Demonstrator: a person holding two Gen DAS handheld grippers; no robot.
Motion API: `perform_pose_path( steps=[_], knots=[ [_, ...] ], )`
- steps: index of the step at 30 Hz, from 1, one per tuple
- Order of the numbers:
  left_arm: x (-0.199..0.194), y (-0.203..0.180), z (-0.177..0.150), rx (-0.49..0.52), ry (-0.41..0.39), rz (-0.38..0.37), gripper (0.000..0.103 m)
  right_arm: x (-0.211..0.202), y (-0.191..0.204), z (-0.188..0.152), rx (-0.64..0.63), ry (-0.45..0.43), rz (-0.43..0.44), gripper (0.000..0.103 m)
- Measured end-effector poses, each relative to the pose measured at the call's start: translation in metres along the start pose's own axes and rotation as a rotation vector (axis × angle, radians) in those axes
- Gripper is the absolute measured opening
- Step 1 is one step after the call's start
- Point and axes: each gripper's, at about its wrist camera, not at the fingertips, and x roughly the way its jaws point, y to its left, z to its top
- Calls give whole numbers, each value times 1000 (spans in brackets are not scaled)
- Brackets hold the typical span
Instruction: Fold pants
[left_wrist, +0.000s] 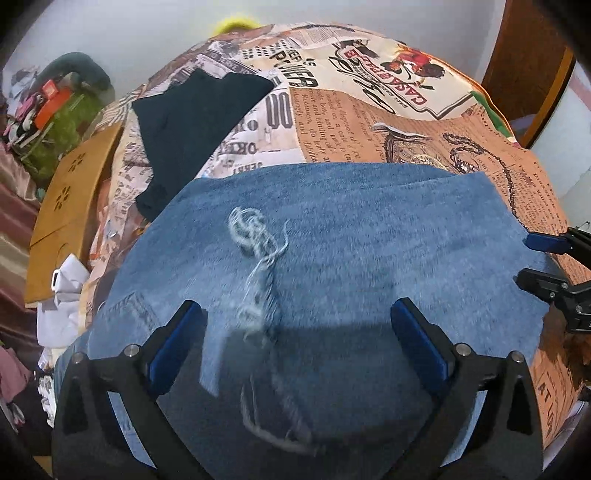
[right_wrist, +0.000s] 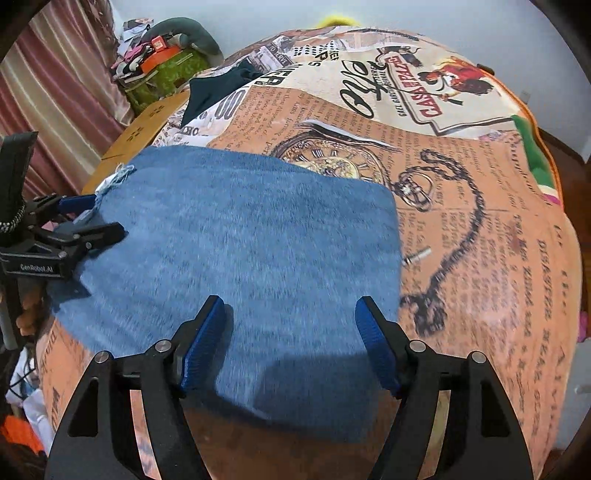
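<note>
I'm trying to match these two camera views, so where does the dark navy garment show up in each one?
Left wrist view: the dark navy garment lies upper left, just beyond the jeans' far left corner.
Right wrist view: the dark navy garment is small, near the top, left of centre.
Shared landmark: the red Casa banner print.

Blue denim pants (left_wrist: 332, 251) lie folded flat, frayed threads apparently on top.

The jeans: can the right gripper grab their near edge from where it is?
Probably yes. The right gripper is open just above the jeans, and nothing lies between its blue pads and the near edge.
</note>
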Motion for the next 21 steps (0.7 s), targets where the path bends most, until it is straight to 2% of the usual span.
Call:
perform_pose_path(
  steps=[6, 11, 17, 21],
  knots=[
    [-17, 3, -10, -19, -21, 13, 103, -12, 11, -5, -32, -13, -72, 70],
    [-42, 13, -19, -46, -81, 22, 103, -26, 21, 2, -39, -45, -73, 70],
    [-88, 52, -28, -163, -217, 45, 103, -47, 50, 20, -82, -131, -57, 70],
    [-118, 94, -43, -292, -308, 58, 103, -54, 73, 34, -112, -181, -29, 70]
  ],
)
